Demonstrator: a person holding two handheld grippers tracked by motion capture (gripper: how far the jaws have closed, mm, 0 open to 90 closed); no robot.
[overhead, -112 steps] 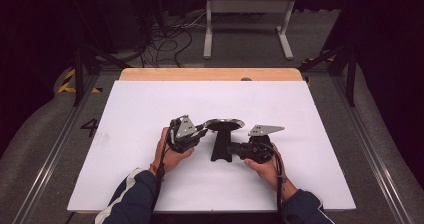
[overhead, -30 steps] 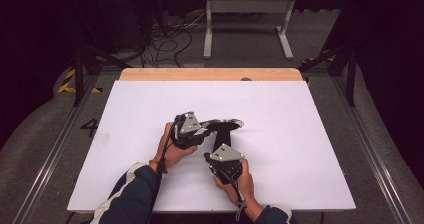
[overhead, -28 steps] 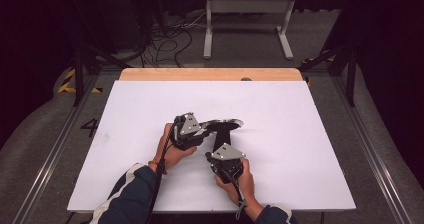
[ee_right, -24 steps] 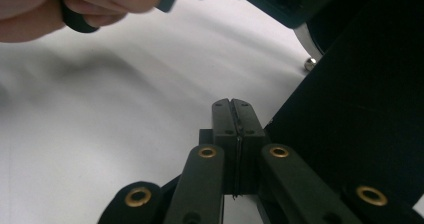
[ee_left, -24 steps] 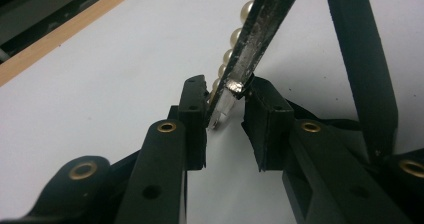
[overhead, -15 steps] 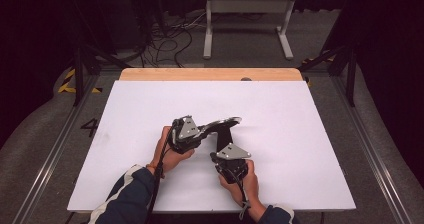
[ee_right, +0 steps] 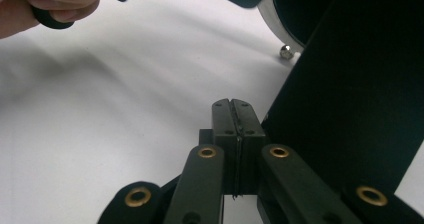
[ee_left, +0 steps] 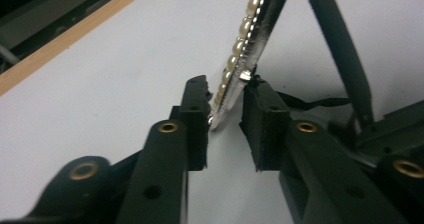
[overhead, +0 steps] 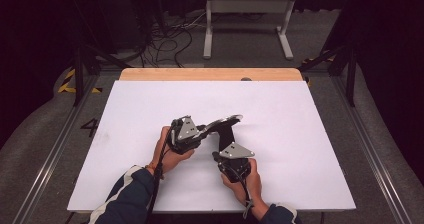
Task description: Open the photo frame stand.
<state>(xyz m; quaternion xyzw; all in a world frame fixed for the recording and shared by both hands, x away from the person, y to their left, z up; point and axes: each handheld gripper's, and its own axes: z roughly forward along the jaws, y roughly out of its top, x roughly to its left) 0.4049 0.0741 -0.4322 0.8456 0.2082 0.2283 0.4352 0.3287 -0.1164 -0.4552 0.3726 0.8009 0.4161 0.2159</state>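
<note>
A pearl-rimmed picture frame (overhead: pixel 222 125) with a black easel back stood tilted near the middle of the white worktop (overhead: pixel 310 149), somewhat toward its near edge. In the left gripper view its rim (ee_left: pixel 248 39) showed a row of pearl beads beside a thin bright metal band, with the back strut (ee_left: pixel 336 44) slanting down to the worktop behind it.

The left gripper (overhead: pixel 200 132) had the lower end of that rim between its jaws. These had just been opening slightly and stood apart around the rim; the right-hand pad (ee_left: pixel 260 116) met the rim's corner, while the left-hand pad (ee_left: pixel 197 111) lay just beside the beads, and firm pressure from both could not be confirmed. The right gripper (ee_right: pixel 233 109) had its jaws together on nothing, resting just beside the broad black back panel (ee_right: pixel 350 94), nearer the worktop's near edge.

By appearance the frame was light and rigid, but top-heavy on its hinged strut and apt to tip or fold. The beads and polished metal were probably slippery and easily chipped, and any glass would be fragile. A hold across the rim's thickness near a lower corner, steadied at the back panel, seemed safest.
</note>
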